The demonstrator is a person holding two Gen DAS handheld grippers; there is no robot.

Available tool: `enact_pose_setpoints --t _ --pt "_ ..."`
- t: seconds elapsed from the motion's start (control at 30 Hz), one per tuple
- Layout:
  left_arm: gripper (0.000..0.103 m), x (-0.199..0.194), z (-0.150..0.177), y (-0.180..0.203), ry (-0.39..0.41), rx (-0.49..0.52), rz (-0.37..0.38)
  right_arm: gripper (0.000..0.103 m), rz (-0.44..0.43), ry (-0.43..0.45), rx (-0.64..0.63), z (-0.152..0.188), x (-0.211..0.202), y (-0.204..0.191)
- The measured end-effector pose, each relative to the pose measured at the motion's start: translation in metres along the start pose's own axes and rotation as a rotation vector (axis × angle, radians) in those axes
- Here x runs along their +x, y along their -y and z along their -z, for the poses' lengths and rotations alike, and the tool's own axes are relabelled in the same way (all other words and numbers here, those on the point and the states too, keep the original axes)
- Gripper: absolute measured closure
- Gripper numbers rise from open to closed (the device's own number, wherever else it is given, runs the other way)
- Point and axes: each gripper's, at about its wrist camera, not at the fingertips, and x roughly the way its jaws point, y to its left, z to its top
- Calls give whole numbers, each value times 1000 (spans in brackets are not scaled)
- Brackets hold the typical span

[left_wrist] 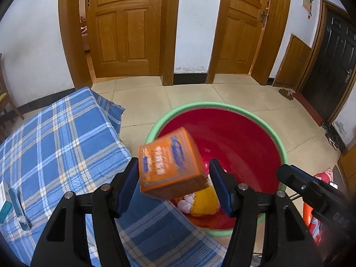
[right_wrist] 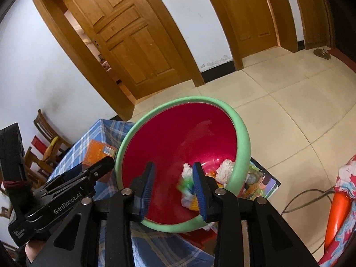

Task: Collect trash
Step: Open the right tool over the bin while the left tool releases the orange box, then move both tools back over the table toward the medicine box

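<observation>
A red basin with a green rim (left_wrist: pixel 222 105) stands low beside the plaid-covered table, holding white tissue wads (right_wrist: pixel 225 169) and a yellow scrap (left_wrist: pixel 204 202). My left gripper (left_wrist: pixel 173 166) hangs over the basin's near edge. Between its fingers is an orange box (left_wrist: pixel 169 162), tilted and blurred; it touches the left pad, with a gap at the right pad. My right gripper (right_wrist: pixel 173 169) is open above the basin (right_wrist: pixel 242 133). A blurred green-and-white crumpled wrapper (right_wrist: pixel 185 185) sits loose by its right finger. The orange box (right_wrist: pixel 98 153) also shows in the right wrist view.
The blue plaid cloth (left_wrist: pixel 55 144) covers the table on the left, with a teal tool (left_wrist: pixel 17 207) lying on it. A picture book (right_wrist: pixel 262 182) lies under the basin. Wooden chairs (right_wrist: pixel 44 138) stand at the far left, an orange seat (right_wrist: pixel 338 200) and a cable (right_wrist: pixel 307 198) on the right.
</observation>
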Motion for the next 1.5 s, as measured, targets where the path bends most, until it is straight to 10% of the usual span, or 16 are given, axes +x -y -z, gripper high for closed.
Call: enact_pose_setpoints --t 1.5 --pt "35 -149 48 -132 163 -297 -210 34 -161 22 -181 44 -59 -100"
